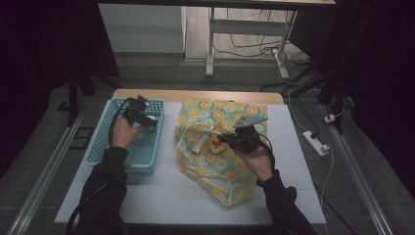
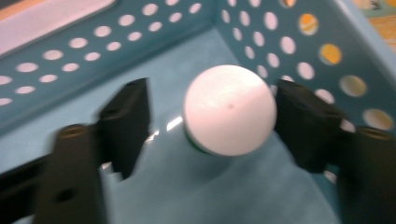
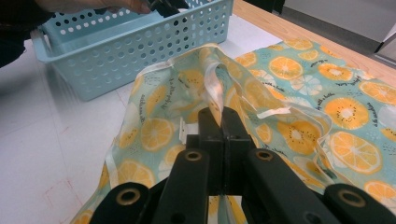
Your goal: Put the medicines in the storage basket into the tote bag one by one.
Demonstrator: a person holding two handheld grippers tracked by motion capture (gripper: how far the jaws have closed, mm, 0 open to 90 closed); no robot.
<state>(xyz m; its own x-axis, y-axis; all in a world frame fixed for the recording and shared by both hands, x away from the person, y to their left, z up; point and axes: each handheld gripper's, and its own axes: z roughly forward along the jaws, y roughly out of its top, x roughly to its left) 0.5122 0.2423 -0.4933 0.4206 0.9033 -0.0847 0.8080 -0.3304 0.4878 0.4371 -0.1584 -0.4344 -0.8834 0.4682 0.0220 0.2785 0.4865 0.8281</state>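
Note:
A white round-topped object (image 2: 228, 109) with a green lower edge sits in the far corner of the light blue perforated basket (image 2: 70, 56). My left gripper (image 2: 212, 116) straddles it: the right-hand jaw is at its side and the left-hand jaw stands off with a gap, so the gripper is open. From above, the left gripper (image 1: 147, 120) reaches into the basket (image 1: 103, 142). My right gripper (image 3: 223, 116) is shut on the white strap (image 3: 212, 86) at the mouth of the orange-slice print bag (image 3: 289, 70), lifting the rim. The bag (image 1: 215, 166) lies at mid-table with the right gripper (image 1: 221, 139) at its opening.
Basket and bag rest on a white board (image 1: 171, 196) over a wooden table (image 1: 195, 95). The other hand (image 3: 93, 4) is above the basket (image 3: 140, 51). A power strip (image 1: 315, 143) and cables lie on the floor at right, and desk legs (image 1: 210, 49) stand behind.

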